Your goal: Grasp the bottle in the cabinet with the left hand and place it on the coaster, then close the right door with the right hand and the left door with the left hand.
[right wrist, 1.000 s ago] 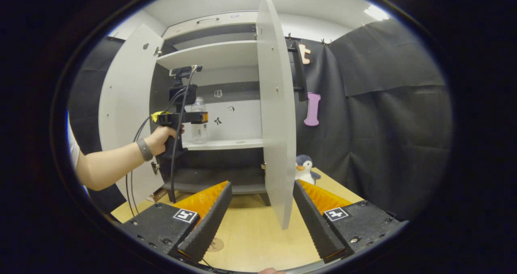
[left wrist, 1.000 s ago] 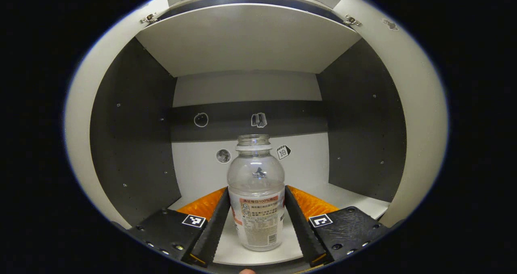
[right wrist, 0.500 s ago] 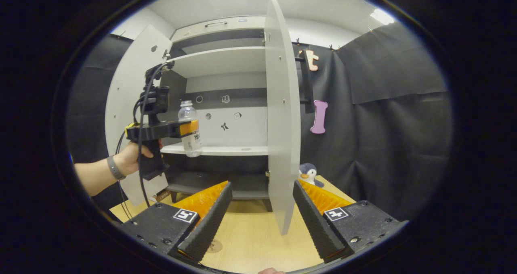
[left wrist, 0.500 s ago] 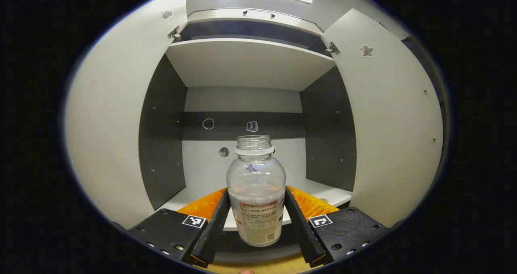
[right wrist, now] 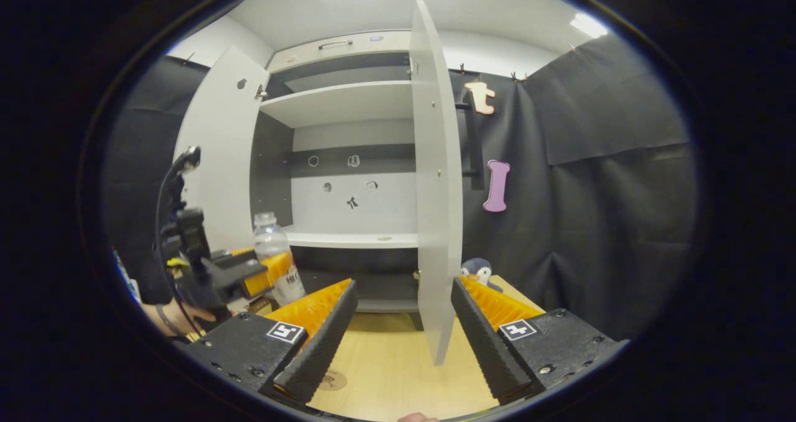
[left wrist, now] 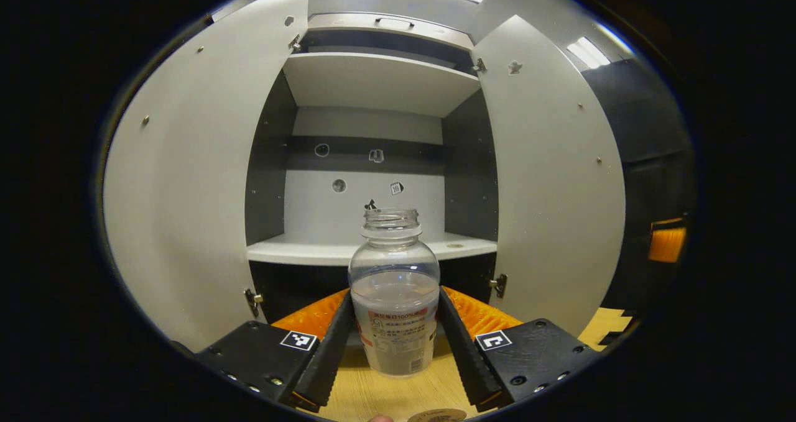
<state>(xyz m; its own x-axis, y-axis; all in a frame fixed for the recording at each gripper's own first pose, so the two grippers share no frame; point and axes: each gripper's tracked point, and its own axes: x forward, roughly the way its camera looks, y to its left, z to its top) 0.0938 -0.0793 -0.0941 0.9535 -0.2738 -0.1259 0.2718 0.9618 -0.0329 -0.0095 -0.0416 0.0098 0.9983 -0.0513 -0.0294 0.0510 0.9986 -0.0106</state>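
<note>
Left claw [left wrist: 395, 335]: clamped on the clear plastic bottle [left wrist: 394, 298], both fingers pressing its sides.
Bottle: uncapped, upright, held in the air above the wooden tabletop [left wrist: 379, 394], in front of the cabinet [left wrist: 373, 80].
Coaster [left wrist: 438, 415]: on the tabletop just below the bottle.
Right claw [right wrist: 401, 329]: open, gripping nothing, near the right door [right wrist: 435, 192].
Doors: both open.

Bottle [left wrist: 394, 298]: clear plastic, uncapped, printed label on its lower half; you hold it upright, out of the cabinet, above the tabletop.
Coaster [left wrist: 437, 415]: round, brownish, flat on the tabletop just below the bottle.
Right door [right wrist: 436, 186]: swung wide open.
Left door [right wrist: 222, 142]: swung wide open.
</note>
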